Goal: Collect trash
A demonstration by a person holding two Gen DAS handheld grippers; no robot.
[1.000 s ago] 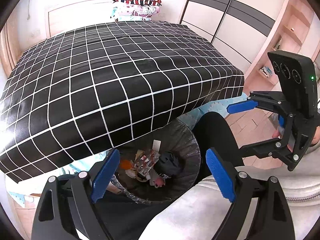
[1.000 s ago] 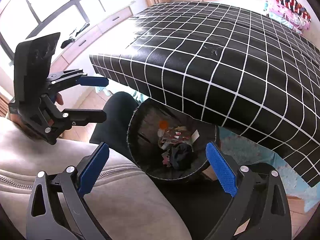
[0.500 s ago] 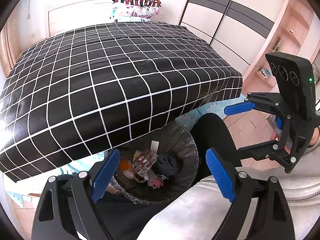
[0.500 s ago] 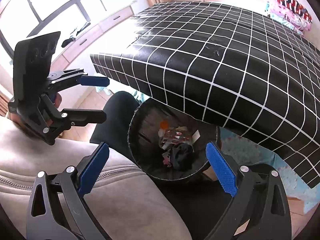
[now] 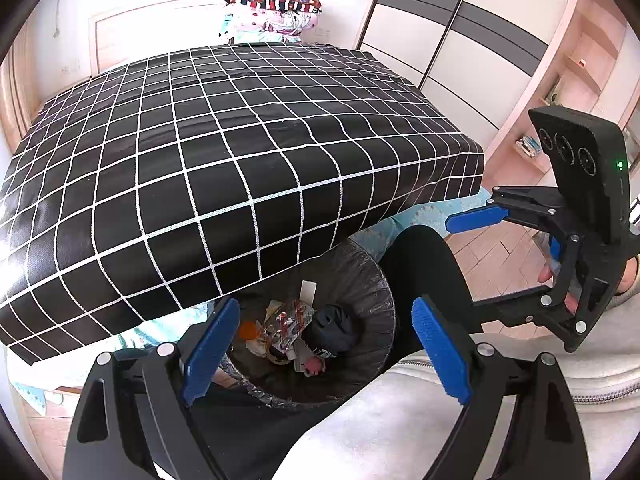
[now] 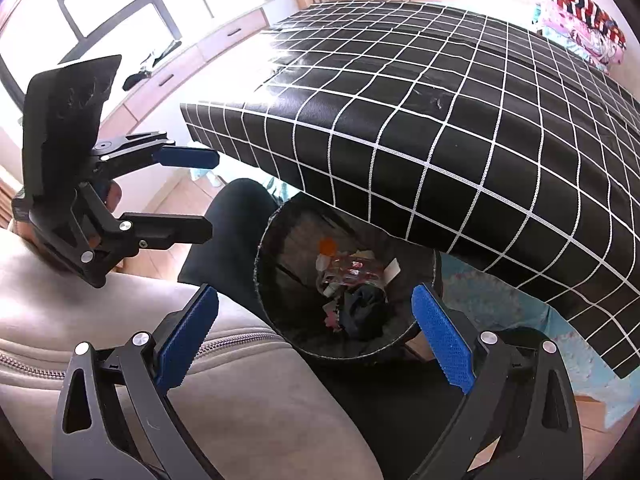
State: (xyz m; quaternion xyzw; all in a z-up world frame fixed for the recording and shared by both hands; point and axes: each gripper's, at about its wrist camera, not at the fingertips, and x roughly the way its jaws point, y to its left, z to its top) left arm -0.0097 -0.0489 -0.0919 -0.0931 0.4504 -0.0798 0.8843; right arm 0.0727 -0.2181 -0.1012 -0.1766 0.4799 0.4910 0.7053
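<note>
Item: round black-lined waste bin (image 5: 372,280), lower centre, holding wrappers (image 5: 286,326). My left gripper (image 5: 320,354) and right gripper (image 6: 316,338): fingers apart, empty, poised above for dropping.

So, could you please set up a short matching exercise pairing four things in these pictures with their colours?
Things:
1. bin
2. bed cover
3. left gripper pads
4. folded bedding

Colours:
A. blue
B. black, shiny liner
C. red, white and navy stripes on top
D. black with white grid

Pairs: 1-B, 2-D, 3-A, 4-C
</note>
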